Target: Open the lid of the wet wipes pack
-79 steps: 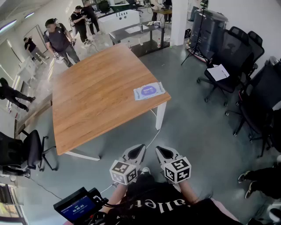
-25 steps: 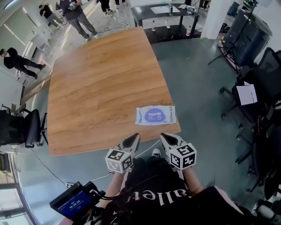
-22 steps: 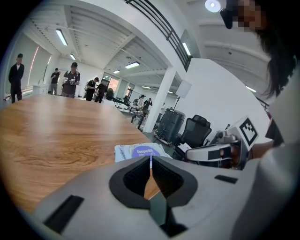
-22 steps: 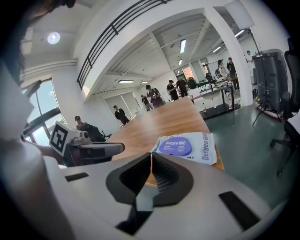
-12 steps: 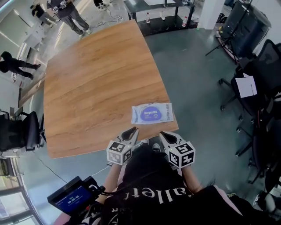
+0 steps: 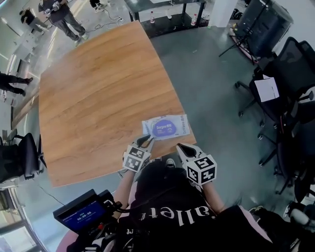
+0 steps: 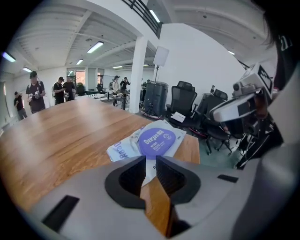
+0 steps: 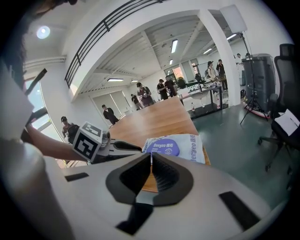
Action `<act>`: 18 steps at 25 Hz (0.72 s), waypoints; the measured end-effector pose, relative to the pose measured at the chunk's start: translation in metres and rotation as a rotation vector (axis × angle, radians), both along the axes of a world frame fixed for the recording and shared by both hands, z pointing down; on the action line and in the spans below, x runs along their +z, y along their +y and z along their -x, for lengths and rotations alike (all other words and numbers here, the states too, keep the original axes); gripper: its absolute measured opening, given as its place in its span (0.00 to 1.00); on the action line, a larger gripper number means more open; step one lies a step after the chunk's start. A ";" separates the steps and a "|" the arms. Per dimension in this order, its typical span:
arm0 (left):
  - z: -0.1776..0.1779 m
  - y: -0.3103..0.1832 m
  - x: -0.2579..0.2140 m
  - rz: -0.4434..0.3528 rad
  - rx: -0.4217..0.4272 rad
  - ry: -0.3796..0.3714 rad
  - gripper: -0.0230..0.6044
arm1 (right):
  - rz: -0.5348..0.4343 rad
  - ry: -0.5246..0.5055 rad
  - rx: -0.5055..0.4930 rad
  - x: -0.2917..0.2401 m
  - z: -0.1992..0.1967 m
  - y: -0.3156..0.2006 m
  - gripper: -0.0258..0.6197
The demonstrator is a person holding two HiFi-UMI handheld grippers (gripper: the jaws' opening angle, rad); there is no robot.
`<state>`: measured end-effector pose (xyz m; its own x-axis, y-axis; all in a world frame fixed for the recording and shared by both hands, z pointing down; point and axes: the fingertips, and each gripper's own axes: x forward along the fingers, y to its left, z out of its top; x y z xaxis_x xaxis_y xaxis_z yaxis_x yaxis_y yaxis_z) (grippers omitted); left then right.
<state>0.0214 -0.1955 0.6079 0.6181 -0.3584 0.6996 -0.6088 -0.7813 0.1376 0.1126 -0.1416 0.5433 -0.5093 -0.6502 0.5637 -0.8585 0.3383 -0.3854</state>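
Note:
The wet wipes pack (image 6: 166, 128) lies flat near the front right corner of the wooden table (image 6: 98, 98). It is white with a round purple lid on top, and the lid lies closed. My left gripper (image 6: 146, 140) reaches over the table's front edge, its tips at the pack's near left corner. In the left gripper view the pack (image 7: 152, 140) lies just beyond the left gripper (image 7: 150, 159), whose jaws stand a narrow gap apart with nothing held. My right gripper (image 6: 179, 146) hangs shut and empty just short of the table edge. The right gripper view shows the pack (image 8: 176, 146) ahead of the right gripper (image 8: 151, 155).
Black office chairs (image 6: 290, 74) crowd the floor to the right, one with a sheet of paper (image 6: 266, 89) on it. Another chair (image 6: 15, 152) stands at the table's left. Several people (image 6: 59, 15) stand beyond the far end. A small screen device (image 6: 81, 214) sits at my lower left.
The left gripper has gone forward and down, from short of the table to the pack's near left corner, rolling as it went. The right gripper has edged a little toward the table.

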 end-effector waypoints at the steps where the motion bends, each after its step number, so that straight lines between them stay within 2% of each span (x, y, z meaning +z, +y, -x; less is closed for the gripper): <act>1: -0.002 -0.001 0.000 -0.010 0.009 -0.004 0.12 | -0.001 0.010 0.000 -0.001 -0.002 0.001 0.07; 6: -0.011 -0.003 0.016 -0.061 0.114 -0.077 0.12 | -0.016 0.065 -0.019 -0.007 -0.010 -0.001 0.07; 10: -0.013 0.000 0.019 -0.050 0.126 -0.082 0.12 | -0.022 0.101 -0.076 -0.004 -0.008 -0.006 0.07; 13: -0.014 0.003 0.025 -0.059 0.148 -0.096 0.12 | -0.048 0.188 -0.192 0.003 0.001 -0.009 0.07; 15: -0.016 0.003 0.027 -0.058 0.152 -0.075 0.12 | -0.071 0.271 -0.286 0.008 0.008 -0.012 0.07; 18: -0.019 0.003 0.030 -0.046 0.151 -0.049 0.12 | -0.109 0.389 -0.415 0.015 0.017 -0.022 0.16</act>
<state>0.0404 -0.1923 0.6379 0.6328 -0.2962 0.7155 -0.4888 -0.8694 0.0723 0.0959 -0.1637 0.5585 -0.5026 -0.5050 0.7017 -0.7170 0.6970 -0.0120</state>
